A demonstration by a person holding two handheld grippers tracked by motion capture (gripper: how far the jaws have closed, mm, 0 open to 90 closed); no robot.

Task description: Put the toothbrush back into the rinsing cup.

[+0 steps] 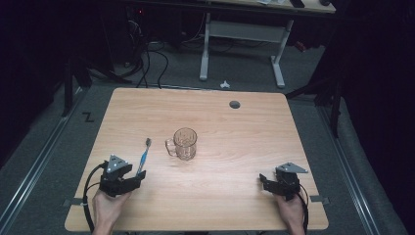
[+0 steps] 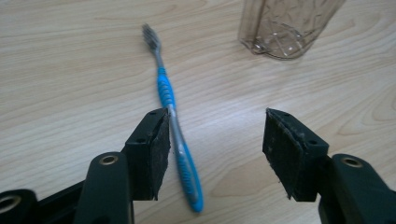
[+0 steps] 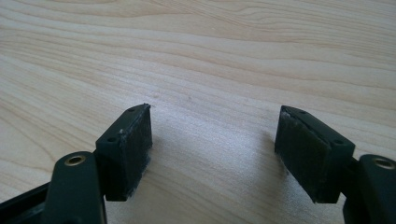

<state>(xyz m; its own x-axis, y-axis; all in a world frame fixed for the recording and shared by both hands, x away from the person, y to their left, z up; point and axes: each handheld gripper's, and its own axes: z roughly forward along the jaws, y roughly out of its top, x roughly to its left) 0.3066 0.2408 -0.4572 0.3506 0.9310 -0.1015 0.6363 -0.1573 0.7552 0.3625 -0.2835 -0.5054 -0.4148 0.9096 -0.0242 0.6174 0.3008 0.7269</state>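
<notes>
A blue toothbrush (image 1: 143, 159) lies flat on the wooden table (image 1: 230, 196), bristles pointing away from me. In the left gripper view the toothbrush (image 2: 166, 91) runs between the jaws, its handle close beside the left pad, with a wide gap to the other pad. My left gripper (image 1: 137, 178) (image 2: 217, 135) is open over the handle's near end. A clear glass mug (image 1: 184, 143) (image 2: 285, 28) stands upright just right of the brush head. My right gripper (image 1: 263, 181) (image 3: 215, 135) rests open near the front right, bare wood between its jaws.
A round grommet hole (image 1: 235, 104) sits near the table's far edge. Beyond the table stand a white desk frame (image 1: 242, 44) and loose cables (image 1: 147, 58) on the floor. A dark rail runs along each side of the table.
</notes>
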